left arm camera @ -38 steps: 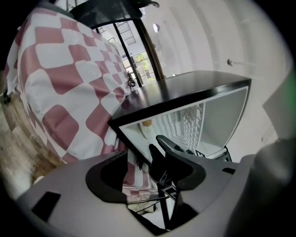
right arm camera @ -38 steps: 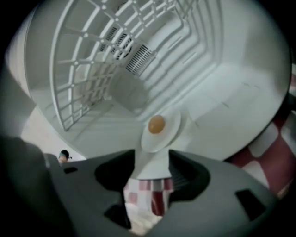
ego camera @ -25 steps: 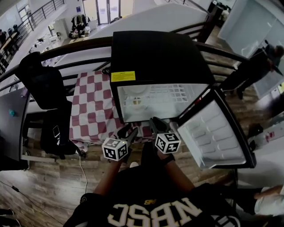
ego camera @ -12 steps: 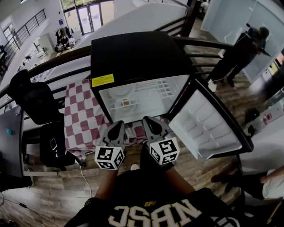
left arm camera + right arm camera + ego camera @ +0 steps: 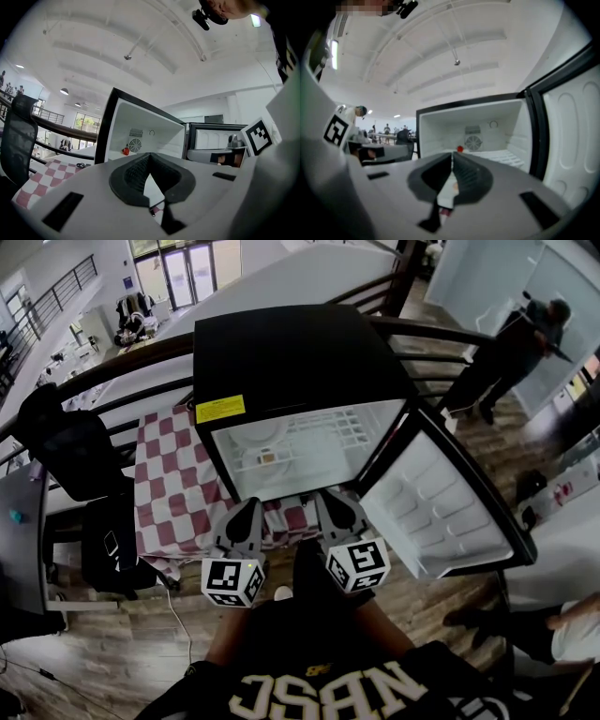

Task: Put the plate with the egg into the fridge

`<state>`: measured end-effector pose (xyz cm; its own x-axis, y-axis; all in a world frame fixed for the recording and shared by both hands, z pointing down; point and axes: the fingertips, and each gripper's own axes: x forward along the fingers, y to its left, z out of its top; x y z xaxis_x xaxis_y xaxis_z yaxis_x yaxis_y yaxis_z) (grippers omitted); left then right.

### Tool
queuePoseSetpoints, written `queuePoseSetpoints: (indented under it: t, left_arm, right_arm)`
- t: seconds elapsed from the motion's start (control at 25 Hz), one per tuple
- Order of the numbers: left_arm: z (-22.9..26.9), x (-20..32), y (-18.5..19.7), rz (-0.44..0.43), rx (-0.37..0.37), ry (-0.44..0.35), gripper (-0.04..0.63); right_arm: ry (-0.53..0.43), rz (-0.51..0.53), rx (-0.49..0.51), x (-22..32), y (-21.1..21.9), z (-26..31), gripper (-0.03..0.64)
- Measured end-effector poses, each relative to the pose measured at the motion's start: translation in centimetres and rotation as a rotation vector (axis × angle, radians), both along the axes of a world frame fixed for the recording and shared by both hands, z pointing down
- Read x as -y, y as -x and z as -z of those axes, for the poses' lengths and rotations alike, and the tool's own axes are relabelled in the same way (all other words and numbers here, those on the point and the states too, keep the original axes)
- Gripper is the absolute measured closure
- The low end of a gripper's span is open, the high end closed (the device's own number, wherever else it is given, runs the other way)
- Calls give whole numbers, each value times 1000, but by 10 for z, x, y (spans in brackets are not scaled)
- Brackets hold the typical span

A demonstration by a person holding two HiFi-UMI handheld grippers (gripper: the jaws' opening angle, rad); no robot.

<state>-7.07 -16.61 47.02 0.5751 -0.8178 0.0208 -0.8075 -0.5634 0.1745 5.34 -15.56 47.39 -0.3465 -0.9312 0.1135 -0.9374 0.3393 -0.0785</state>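
Note:
A black mini fridge (image 5: 300,352) stands on a red-and-white checked tablecloth (image 5: 173,474), its door (image 5: 441,512) swung open to the right. On the wire shelf inside, toward the left, lies a white plate (image 5: 260,436) with a small tan egg (image 5: 268,457) at its near side. My left gripper (image 5: 246,514) and right gripper (image 5: 339,507) hover side by side just in front of the fridge opening, outside it. Both are shut, pads pressed together with nothing between them (image 5: 149,157) (image 5: 452,159). A small red thing (image 5: 460,149) sits at the back of the fridge.
The open door juts out on my right at gripper height. A black office chair (image 5: 70,442) stands left of the table, and a dark railing (image 5: 112,381) runs behind the fridge. One person (image 5: 506,352) stands at the far right, another (image 5: 562,634) close at lower right.
Both grippers have closed: a second ago the left jaws stood wide and the right partly apart. The grippers stay in front of the fridge; the view has shifted slightly.

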Motion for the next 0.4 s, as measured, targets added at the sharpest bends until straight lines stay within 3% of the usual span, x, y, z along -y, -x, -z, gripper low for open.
queuePoseSetpoints:
  t: [0.4]
  left_arm:
    - [1, 16, 9, 18, 37, -22, 574]
  right_arm:
    - [-9, 10, -22, 23, 2, -2, 592]
